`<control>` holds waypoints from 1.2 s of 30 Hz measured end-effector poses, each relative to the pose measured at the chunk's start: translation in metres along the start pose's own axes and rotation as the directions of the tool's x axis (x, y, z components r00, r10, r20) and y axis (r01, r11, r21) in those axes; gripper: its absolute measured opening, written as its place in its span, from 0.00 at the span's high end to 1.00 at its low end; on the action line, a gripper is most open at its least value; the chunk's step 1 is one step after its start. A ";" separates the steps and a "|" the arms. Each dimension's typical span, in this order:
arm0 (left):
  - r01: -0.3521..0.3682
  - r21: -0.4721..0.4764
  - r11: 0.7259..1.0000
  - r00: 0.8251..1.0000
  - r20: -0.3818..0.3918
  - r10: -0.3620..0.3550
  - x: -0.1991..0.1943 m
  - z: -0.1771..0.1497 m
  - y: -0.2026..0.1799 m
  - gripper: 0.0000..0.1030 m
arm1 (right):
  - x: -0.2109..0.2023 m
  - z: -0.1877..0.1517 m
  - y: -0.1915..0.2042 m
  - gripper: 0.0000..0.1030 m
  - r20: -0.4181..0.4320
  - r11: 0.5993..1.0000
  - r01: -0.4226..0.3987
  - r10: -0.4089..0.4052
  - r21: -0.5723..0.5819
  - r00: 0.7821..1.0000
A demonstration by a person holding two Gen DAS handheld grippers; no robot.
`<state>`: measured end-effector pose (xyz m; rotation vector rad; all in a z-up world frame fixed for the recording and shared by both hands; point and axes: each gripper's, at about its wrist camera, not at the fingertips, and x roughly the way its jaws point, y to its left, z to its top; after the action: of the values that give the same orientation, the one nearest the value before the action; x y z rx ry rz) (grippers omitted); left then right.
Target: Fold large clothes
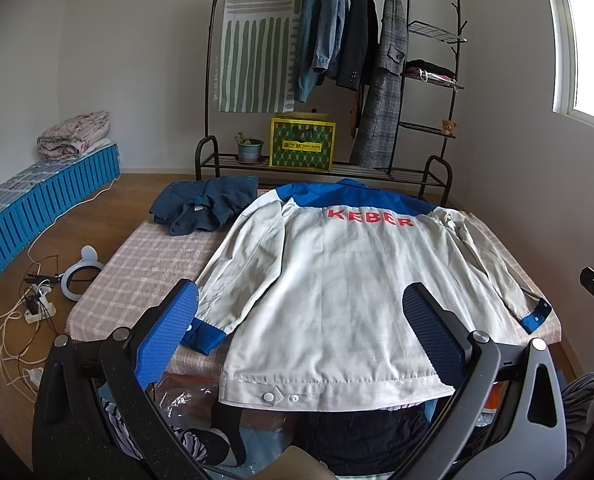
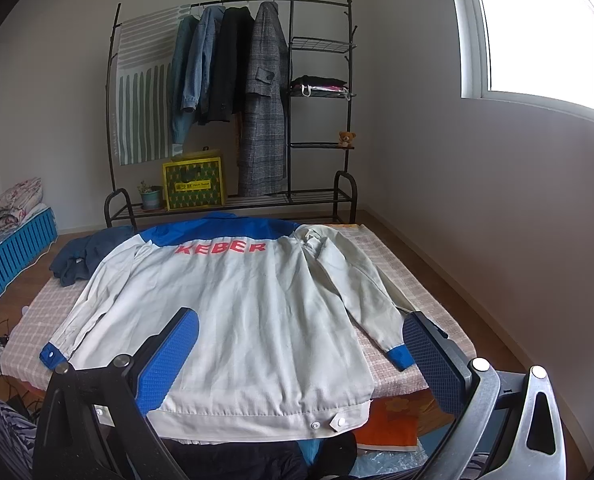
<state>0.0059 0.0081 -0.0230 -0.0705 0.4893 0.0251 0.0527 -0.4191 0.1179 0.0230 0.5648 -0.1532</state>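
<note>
Left wrist view shows your left gripper (image 1: 301, 320) with fingers spread, holding nothing; the white-and-blue jacket (image 1: 337, 292) lies back-up, flat on the checked bed (image 1: 145, 264). Your right gripper (image 2: 301, 344) is likewise spread and empty above the jacket's hem; a dark blue garment (image 1: 205, 208) sits at the bed's far-left corner.

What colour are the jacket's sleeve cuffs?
Blue, on both cuffs of the white jacket; clearest in the right wrist view.

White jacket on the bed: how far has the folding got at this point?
Done: the white jacket lies spread back-up on the checked bed cover, both sleeves out along its sides. A dark blue garment sits bundled at the far corner. In hand: nothing; the left tongs and right tongs are open above the hem, apart from the cloth. Left: every fold, sleeves and body.
</note>
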 end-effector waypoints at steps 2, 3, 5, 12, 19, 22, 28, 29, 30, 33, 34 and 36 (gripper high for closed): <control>0.000 -0.001 1.000 1.000 -0.002 0.000 0.001 -0.002 0.001 0.00 | 0.001 0.000 0.001 0.00 -0.001 1.000 -0.002 0.002 0.000 1.000; 0.000 -0.002 1.000 1.000 -0.001 0.000 0.000 0.000 0.000 0.00 | 0.001 0.000 0.001 0.00 -0.001 1.000 -0.001 0.001 -0.001 1.000; 0.000 -0.002 1.000 1.000 -0.002 0.000 0.000 0.000 0.000 0.00 | 0.000 0.000 0.001 0.00 0.000 1.000 0.000 0.000 -0.001 1.000; -0.039 0.000 0.999 0.999 -0.004 0.039 0.007 -0.008 0.011 0.00 | 0.007 0.001 0.007 0.00 -0.006 1.000 -0.011 0.011 -0.008 1.000; -0.117 0.017 0.993 0.993 -0.024 0.117 0.036 0.001 0.053 0.00 | 0.025 0.008 0.015 0.00 -0.002 0.999 -0.050 0.050 -0.012 0.999; -0.136 0.012 0.991 0.991 0.004 0.136 0.049 0.005 0.078 0.00 | 0.038 0.014 0.028 0.00 0.014 0.997 -0.072 0.073 -0.036 0.997; -0.057 -0.146 0.988 0.992 -0.121 0.040 0.113 0.010 0.154 0.22 | 0.068 0.024 0.055 0.00 0.076 0.968 -0.245 0.248 -0.052 0.966; -0.053 -0.176 0.983 0.986 -0.164 0.024 0.126 0.007 0.165 0.24 | 0.075 0.026 0.062 0.00 0.071 0.961 -0.271 0.274 -0.051 0.959; -0.039 -0.209 0.977 0.980 -0.201 -0.003 0.140 0.004 0.177 0.27 | 0.083 0.028 0.067 0.00 0.063 0.953 -0.298 0.301 -0.047 0.952; -0.020 -0.296 0.955 0.952 -0.296 -0.072 0.172 -0.011 0.201 0.28 | 0.108 0.034 0.081 0.00 0.037 0.928 -0.372 0.373 -0.026 0.927; -0.007 -0.328 0.945 0.939 -0.327 -0.107 0.183 -0.017 0.209 0.28 | 0.115 0.036 0.086 0.00 0.035 0.921 -0.390 0.390 -0.025 0.920; -0.031 -0.409 0.912 0.913 -0.383 -0.141 0.206 -0.032 0.226 0.28 | 0.128 0.038 0.096 0.00 0.024 0.909 -0.415 0.416 -0.039 0.909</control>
<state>0.1639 0.2329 -0.1619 -0.5115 0.8956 0.0569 0.1941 -0.3442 0.0796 0.1078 0.5191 0.2726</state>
